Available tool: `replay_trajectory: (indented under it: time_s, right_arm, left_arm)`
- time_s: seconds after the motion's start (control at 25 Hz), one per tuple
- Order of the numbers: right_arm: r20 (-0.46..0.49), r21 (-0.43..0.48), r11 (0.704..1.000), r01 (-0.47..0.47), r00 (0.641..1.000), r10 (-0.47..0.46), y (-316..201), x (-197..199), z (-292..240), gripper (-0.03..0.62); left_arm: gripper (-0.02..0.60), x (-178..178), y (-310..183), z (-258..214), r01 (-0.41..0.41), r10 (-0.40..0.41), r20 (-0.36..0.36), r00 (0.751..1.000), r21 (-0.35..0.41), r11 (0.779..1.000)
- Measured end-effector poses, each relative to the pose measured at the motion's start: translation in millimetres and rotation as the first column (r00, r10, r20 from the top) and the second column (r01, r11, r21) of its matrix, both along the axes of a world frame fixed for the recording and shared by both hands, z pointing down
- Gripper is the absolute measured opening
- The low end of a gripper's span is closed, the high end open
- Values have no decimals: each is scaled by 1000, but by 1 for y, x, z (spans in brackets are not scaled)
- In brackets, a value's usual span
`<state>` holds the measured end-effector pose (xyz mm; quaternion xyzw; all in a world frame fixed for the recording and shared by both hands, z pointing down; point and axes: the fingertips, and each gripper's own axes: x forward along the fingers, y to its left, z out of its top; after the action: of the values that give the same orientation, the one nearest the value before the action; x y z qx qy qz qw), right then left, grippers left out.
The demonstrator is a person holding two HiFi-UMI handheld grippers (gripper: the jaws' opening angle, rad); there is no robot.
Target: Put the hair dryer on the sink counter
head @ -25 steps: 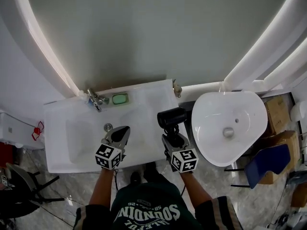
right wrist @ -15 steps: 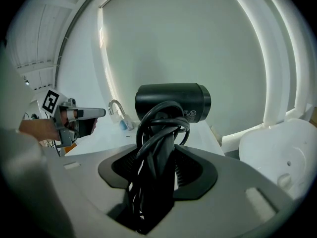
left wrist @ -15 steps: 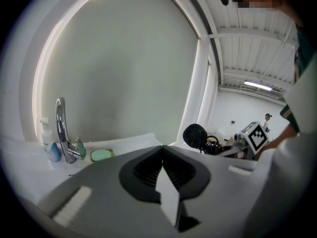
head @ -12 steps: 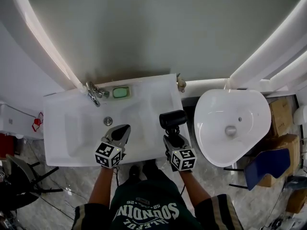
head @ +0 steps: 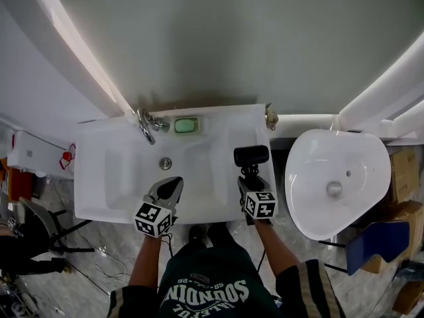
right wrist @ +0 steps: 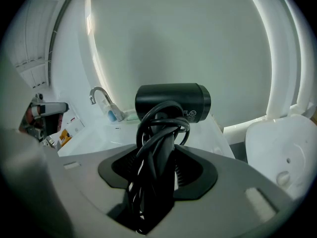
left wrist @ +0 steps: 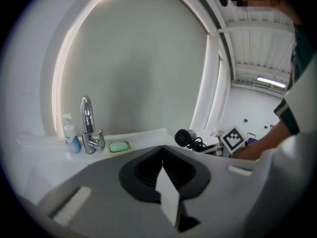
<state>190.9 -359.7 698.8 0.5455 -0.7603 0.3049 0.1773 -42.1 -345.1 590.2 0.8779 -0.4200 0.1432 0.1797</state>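
The black hair dryer is in the right hand-held gripper. Its jaws are wide apart and squeeze the handle, which has the black cord wound round it. The dryer is over the right side of the white table, near the right edge. I cannot tell if it touches the table. The left hand-held gripper is closed with nothing in it, above the table's front edge. A tap and a green soap sit at the back edge.
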Motion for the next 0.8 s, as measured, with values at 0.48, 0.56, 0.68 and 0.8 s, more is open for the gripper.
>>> replay_trajectory:
  time_s: [0.48,0.56,0.68,0.8]
  right_arm:
    - [-83,-128,992,4,996,-14,-56,-8,53,195]
    - [-81,-146,989,-15,997,3,-62,-8,60,195]
    - [-90,-175,984,-37,996,21,-69,-8,70,195]
    - [-107,-189,981,-32,994,11,-75,-10,76,195]
  left_arm:
    - [52,-44,-6,8,99,-98,17,995,-32,995]
    - [52,-48,-8,10,106,-105,17,994,-37,994]
    - [53,-55,-12,12,117,-117,14,993,-44,992]
    - [52,-61,-17,13,124,-124,13,992,-48,991]
